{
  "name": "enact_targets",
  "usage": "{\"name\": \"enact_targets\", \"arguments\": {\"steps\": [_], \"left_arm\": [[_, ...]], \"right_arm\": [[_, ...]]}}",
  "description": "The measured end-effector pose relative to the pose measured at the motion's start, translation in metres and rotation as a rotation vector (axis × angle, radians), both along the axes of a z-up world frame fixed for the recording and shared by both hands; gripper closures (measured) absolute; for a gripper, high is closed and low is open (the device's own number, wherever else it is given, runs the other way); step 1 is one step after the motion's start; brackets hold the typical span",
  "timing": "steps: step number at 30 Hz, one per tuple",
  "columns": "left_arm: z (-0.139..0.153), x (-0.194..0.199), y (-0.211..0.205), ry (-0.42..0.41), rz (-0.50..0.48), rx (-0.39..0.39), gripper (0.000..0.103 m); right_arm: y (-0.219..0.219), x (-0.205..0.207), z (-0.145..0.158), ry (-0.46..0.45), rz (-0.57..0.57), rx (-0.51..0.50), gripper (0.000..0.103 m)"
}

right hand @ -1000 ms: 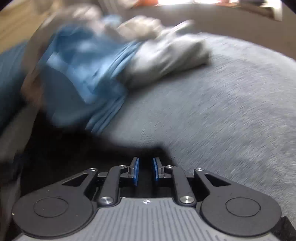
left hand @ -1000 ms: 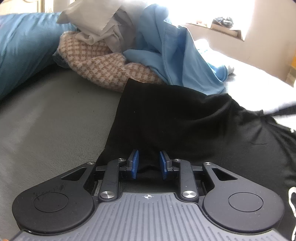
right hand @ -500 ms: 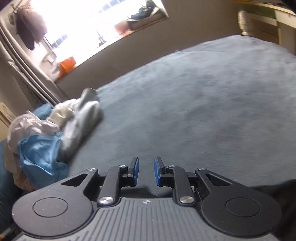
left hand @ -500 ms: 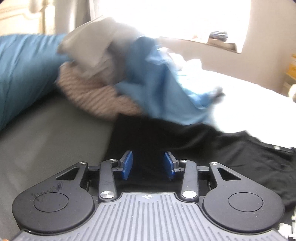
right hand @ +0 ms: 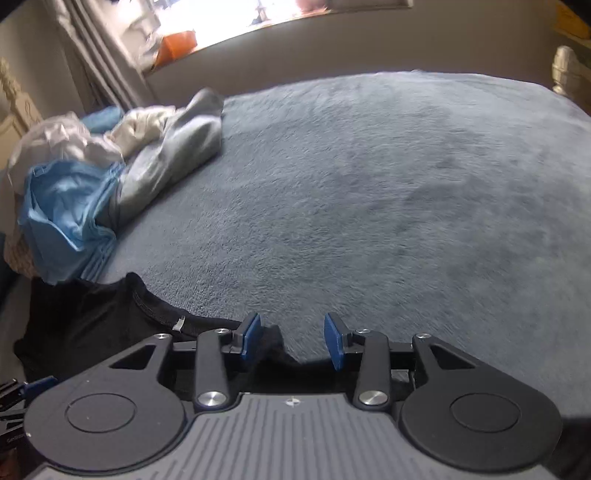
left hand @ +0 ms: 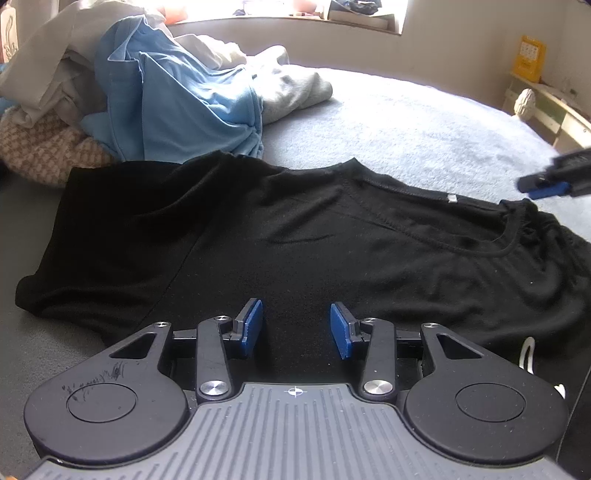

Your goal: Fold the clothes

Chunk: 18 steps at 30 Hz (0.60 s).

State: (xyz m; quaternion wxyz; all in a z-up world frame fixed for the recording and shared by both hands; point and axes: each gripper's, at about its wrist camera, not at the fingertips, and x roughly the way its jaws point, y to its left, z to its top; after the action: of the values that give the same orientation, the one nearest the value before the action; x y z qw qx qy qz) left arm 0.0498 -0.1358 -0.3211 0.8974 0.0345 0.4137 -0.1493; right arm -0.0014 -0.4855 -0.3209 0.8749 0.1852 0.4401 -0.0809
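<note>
Currently the black t-shirt point(left hand: 295, 236) lies spread on the bed point(left hand: 406, 122), collar toward the far right, one sleeve out to the near left. Left tongs point(left hand: 296, 329) are wide apart, blue pads point(left hand: 251, 326) low over the shirt body, nothing between them; cannot tell if they touch the fabric. Right tongs point(right hand: 291, 341) are also wide apart and hold nothing. They sit at the shirt's collar edge, with a bit of black cloth just under the left pad and bare grey-blue bed cover point(right hand: 369, 203) beyond. In the left wrist view the right tongs' blue tip shows at the far right edge, just above the collar point(left hand: 509, 236). A small white tag point(left hand: 452, 198) sits on the neckline seam. Unfolded pile point(left hand: 147, 92) is at the far left of the bed: light blue garment point(left hand: 177, 110) in front, its lower edge touching the shirt's far-left shoulder; grey sweatshirt point(left hand: 295, 88) to its right; beige and white pieces point(left hand: 48, 74) on top; brown checked knit point(left hand: 44, 151) at the left, just beside the sleeve. Same pile in the right wrist view, far left, well apart from the right tongs. Bright window sill point(right hand: 258, 22) along the far wall, curtain point(right hand: 99, 62) to its left.
</note>
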Motion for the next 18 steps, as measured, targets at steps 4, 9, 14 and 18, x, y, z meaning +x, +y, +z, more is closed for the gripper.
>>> {"name": "enact_targets", "arguments": {"steps": [4, 9, 14, 18], "left_arm": [[0.001, 0.001, 0.002, 0.001, -0.004, -0.003, 0.061], [0.0, 0.002, 0.005, 0.001, -0.005, -0.012, 0.061], [0.0, 0.002, 0.007, 0.0, 0.002, -0.023, 0.061], [-0.001, 0.001, 0.008, -0.005, 0.003, -0.026, 0.061]], "right_arm": [[0.007, 0.034, -0.02, 0.163, 0.036, -0.001, 0.062], [0.017, 0.04, -0.022, 0.167, 0.085, -0.036, 0.096], [0.02, 0.025, -0.008, 0.012, 0.058, -0.08, 0.097], [0.013, 0.024, -0.019, -0.027, -0.026, -0.046, 0.097]]}}
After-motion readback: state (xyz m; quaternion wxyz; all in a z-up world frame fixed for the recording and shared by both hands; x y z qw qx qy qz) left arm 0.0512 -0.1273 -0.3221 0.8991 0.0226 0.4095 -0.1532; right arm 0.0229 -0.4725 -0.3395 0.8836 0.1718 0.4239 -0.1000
